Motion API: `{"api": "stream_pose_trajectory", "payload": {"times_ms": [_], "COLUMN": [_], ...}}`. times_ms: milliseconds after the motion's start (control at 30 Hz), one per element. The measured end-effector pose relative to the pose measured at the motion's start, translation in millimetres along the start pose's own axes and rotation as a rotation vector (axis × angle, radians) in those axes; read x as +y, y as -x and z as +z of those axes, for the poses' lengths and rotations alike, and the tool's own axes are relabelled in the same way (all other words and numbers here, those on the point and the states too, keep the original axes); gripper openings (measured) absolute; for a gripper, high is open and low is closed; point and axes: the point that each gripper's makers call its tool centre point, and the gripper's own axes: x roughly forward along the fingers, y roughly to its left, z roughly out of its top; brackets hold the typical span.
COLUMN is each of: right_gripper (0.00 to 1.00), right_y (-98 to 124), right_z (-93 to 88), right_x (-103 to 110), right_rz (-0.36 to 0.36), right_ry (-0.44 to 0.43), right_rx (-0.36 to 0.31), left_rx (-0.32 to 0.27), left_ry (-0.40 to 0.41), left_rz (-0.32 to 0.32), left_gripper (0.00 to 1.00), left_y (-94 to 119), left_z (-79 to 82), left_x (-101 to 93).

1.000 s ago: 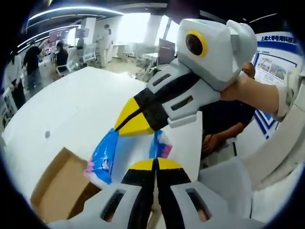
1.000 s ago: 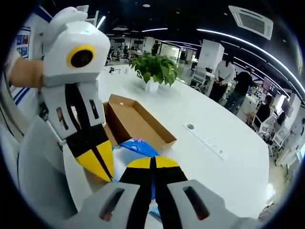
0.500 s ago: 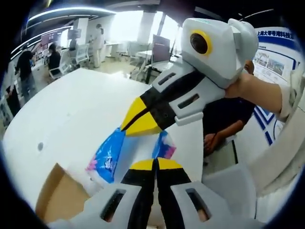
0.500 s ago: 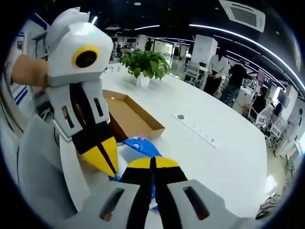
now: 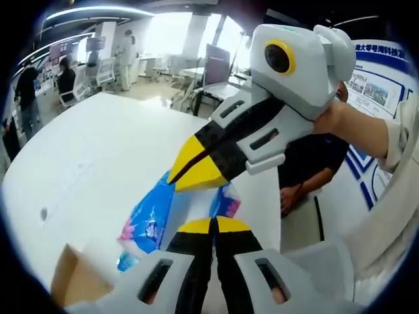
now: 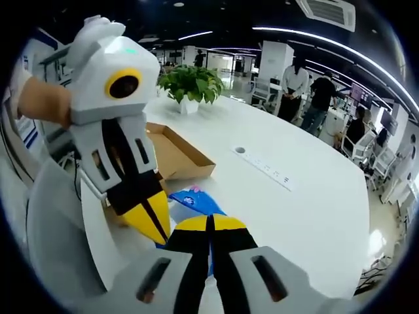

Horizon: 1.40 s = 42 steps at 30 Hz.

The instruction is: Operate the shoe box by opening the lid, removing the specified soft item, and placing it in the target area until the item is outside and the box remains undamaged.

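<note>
A soft packet (image 5: pixel 149 219), blue and white with pink print, hangs above the white table (image 5: pixel 98 150). My left gripper (image 5: pixel 213 226) is shut on its near edge. My right gripper (image 5: pixel 195 171) comes in from the upper right, shut on the packet's far edge. In the right gripper view the packet (image 6: pixel 196 201) shows blue just beyond my right gripper (image 6: pixel 211 224), with the left gripper (image 6: pixel 152 224) shut beside it. The open cardboard shoe box (image 6: pixel 175 152) lies behind the packet on the table; its corner (image 5: pixel 71 286) also shows in the left gripper view.
A potted plant (image 6: pixel 190 82) stands past the box. A socket strip (image 6: pixel 265 167) is set into the white table (image 6: pixel 308 209). A person in dark clothes (image 5: pixel 308 163) stands by the table's edge. Other people and office chairs (image 6: pixel 308 91) are in the background.
Both grippers have carried the packet up and away from the box. The box now sits lower and further left in the left gripper view, and further off in the right gripper view.
</note>
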Motion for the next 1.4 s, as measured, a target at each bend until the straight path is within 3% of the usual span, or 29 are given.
{"api": "stream_pose_trajectory", "payload": {"times_ms": [733, 1400], "right_gripper": [0.0, 0.0], "right_y": [10, 13], "right_z": [-38.4, -76.6], "right_x": [-51, -76], "right_rz": [0.042, 0.092], "right_ry": [-0.095, -0.141], "right_rx": [0.043, 0.106], "left_rx": [0.012, 0.041], "left_ry": [0.006, 0.013], "left_rz": [-0.074, -0.136], "left_gripper": [0.0, 0.0], "left_y": [-61, -108], "left_z": [25.5, 34.7], "left_x": [13.4, 12.6]}}
